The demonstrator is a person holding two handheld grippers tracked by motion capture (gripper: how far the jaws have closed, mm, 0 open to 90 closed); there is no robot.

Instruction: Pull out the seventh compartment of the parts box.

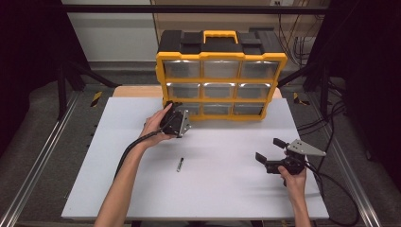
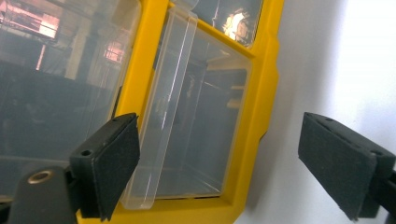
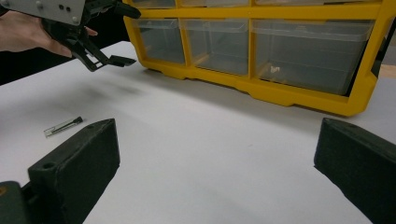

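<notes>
A yellow and black drawer cabinet (image 1: 221, 75) with clear drawers stands at the back of the white table (image 1: 213, 198). My left gripper (image 1: 179, 118) is open right in front of its bottom left drawer (image 2: 196, 130). One pad (image 2: 114, 163) sits by the drawer's clear handle and the other over the table. A small dark pen-like stick (image 1: 180, 164) lies mid-table, also in the right gripper view (image 3: 63, 126). My right gripper (image 1: 269, 150) hovers open at the table's right, nothing between its pads (image 3: 79, 168). It faces the cabinet (image 3: 280, 93) and the left gripper (image 3: 126, 35).
A small pale item (image 3: 274, 70) lies inside the bottom right drawer. Metal rails (image 1: 42, 156) run along both sides of the table, and cables (image 1: 331, 123) hang at the right. The left gripper's cable (image 1: 127, 151) trails along the forearm.
</notes>
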